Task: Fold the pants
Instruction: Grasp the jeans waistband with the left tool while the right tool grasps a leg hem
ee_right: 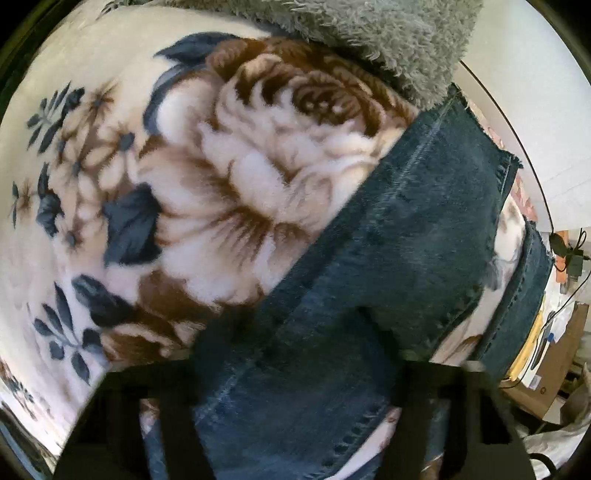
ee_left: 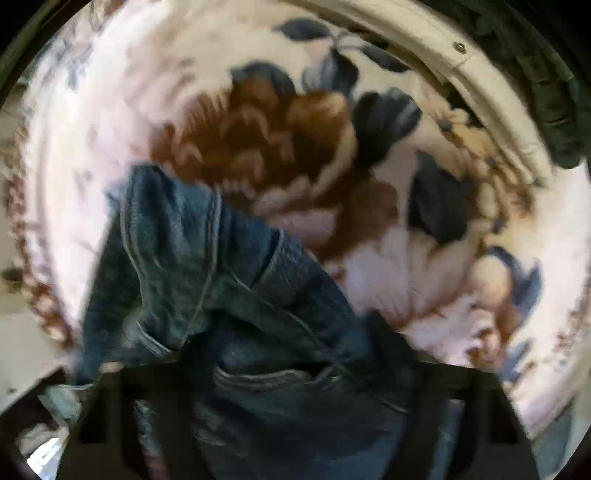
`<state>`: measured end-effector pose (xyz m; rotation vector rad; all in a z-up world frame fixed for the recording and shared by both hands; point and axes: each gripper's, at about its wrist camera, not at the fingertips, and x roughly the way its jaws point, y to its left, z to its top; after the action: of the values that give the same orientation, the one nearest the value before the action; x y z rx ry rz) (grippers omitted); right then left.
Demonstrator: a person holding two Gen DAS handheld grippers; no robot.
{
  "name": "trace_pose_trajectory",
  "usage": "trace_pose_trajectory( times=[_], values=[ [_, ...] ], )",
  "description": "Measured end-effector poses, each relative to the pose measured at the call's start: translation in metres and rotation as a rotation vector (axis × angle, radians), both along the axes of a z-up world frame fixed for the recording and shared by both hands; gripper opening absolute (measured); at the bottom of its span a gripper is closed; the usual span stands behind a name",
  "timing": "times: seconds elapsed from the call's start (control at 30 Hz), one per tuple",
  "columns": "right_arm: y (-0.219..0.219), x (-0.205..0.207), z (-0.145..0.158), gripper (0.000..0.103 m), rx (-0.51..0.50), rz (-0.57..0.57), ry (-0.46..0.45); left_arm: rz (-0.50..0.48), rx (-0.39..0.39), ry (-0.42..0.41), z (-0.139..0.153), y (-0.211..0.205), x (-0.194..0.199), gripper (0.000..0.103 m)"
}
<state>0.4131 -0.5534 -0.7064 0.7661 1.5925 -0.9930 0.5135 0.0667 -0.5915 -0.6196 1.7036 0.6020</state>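
Left gripper (ee_left: 291, 365), bottom of frame, is clamped on the pants (ee_left: 207, 266) near a pocket. Right gripper (ee_right: 295, 365) is clamped on a leg that runs to the upper right. Both lie over the floral blanket (ee_right: 221, 177). Risk: uneven lift may let denim slip free, skewing the fold.

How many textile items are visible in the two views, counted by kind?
Jeans, held by the left gripper and the right gripper: 1
Floral blanket: 1
Grey fluffy blanket: 1
Total: 3
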Motion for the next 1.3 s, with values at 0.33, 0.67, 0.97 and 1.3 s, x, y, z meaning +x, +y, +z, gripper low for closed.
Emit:
trace_pose_trajectory(
  times=[0.33, 0.67, 0.97, 1.3],
  values=[
    [0.007, -0.077, 0.090, 0.009, -0.005, 0.086, -0.243, -0.059, -0.084, -0.359, 0.111, -0.020, -0.075, 0.014],
    [0.005, -0.247, 0.146, 0.000, -0.066, 0.160, -0.327, 0.014, -0.164, -0.434, 0.111, 0.027, -0.231, 0.013],
    [-0.011, -0.285, 0.119, 0.077, 0.033, 0.132, -0.389, 0.139, -0.128, -0.343, 0.039, 0.029, -0.311, 0.026],
    [0.010, -0.122, 0.045, 0.084, -0.039, 0.366, -0.204, -0.137, 0.139, -0.397, 0.065, -0.020, -0.265, 0.077]
  ],
)
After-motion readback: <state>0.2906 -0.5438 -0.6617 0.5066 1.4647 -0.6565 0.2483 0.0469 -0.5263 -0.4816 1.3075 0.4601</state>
